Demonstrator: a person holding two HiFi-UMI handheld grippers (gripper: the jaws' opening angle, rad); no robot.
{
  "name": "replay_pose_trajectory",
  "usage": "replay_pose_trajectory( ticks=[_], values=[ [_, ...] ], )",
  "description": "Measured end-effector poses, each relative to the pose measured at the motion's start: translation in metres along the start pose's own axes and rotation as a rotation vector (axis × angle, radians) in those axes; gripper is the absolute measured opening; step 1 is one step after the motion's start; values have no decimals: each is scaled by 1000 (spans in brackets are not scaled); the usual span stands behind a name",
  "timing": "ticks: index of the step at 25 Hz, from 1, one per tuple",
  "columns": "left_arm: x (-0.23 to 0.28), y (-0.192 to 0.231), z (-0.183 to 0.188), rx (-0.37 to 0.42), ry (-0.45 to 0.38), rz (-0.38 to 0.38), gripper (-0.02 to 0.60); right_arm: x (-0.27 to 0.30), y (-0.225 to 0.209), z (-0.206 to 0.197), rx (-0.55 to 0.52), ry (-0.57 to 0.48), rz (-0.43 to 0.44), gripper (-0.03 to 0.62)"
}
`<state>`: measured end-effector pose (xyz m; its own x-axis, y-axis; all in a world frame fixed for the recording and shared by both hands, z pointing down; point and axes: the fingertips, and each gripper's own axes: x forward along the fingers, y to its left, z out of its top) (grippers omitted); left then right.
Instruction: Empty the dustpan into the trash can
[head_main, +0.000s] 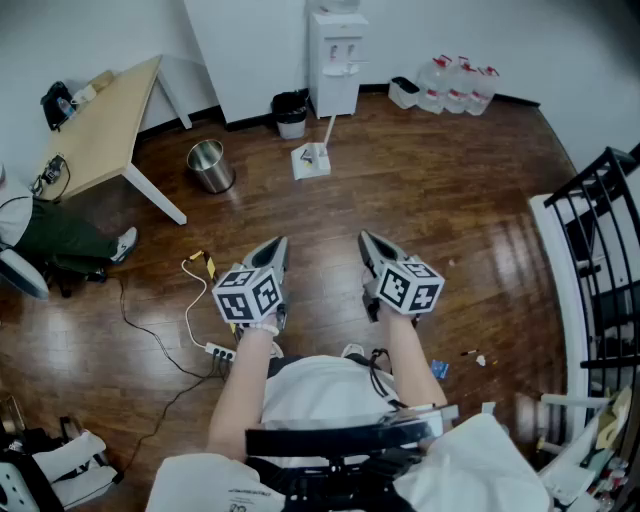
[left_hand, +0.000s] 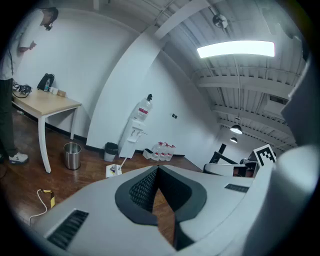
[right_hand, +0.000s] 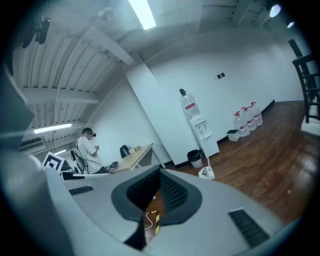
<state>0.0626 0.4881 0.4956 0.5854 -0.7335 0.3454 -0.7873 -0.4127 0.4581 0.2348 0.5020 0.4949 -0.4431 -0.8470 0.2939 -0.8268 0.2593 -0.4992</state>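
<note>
A white dustpan (head_main: 311, 161) with a long upright handle stands on the wood floor in front of the water dispenser (head_main: 337, 60). It also shows small in the left gripper view, dustpan (left_hand: 114, 170), and in the right gripper view, dustpan (right_hand: 206, 173). A black trash bin (head_main: 290, 113) sits just left of the dispenser, and a silver metal can (head_main: 210, 166) stands further left. My left gripper (head_main: 277, 247) and right gripper (head_main: 368, 241) are held side by side well short of the dustpan. Both are shut with nothing between the jaws, as with left gripper (left_hand: 157, 169) and right gripper (right_hand: 160, 170).
A wooden table (head_main: 100, 135) stands at the left with a person (head_main: 45, 235) beside it. A power strip and cables (head_main: 200, 310) lie on the floor by my left side. Water bottles (head_main: 455, 85) line the back wall. A black rack (head_main: 600, 250) stands at the right.
</note>
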Motion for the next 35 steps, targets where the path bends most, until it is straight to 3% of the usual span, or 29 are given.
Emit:
replay_pose_trajectory(
  ticks=[11, 17, 18, 20, 24, 35],
  values=[
    [36, -52, -31, -33, 0, 41, -2, -43, -67, 10, 17, 22, 48, 14],
    [52, -44, -44, -58, 28, 77, -2, -31, -93, 13, 36, 5, 72, 22],
    [58, -40, -40, -58, 24, 81, -2, -23, -96, 16, 35, 4, 76, 36],
    [72, -29, -33, -57, 19, 82, -2, -4, -100, 20, 35, 10, 86, 155],
    [118, -2, -8, -70, 2, 72, -2, 42, -116, 35, 0, 26, 90, 243],
    [240, 81, 108, -37, 46, 15, -2, 209, -139, 123, 24, 31, 48, 262]
  ],
)
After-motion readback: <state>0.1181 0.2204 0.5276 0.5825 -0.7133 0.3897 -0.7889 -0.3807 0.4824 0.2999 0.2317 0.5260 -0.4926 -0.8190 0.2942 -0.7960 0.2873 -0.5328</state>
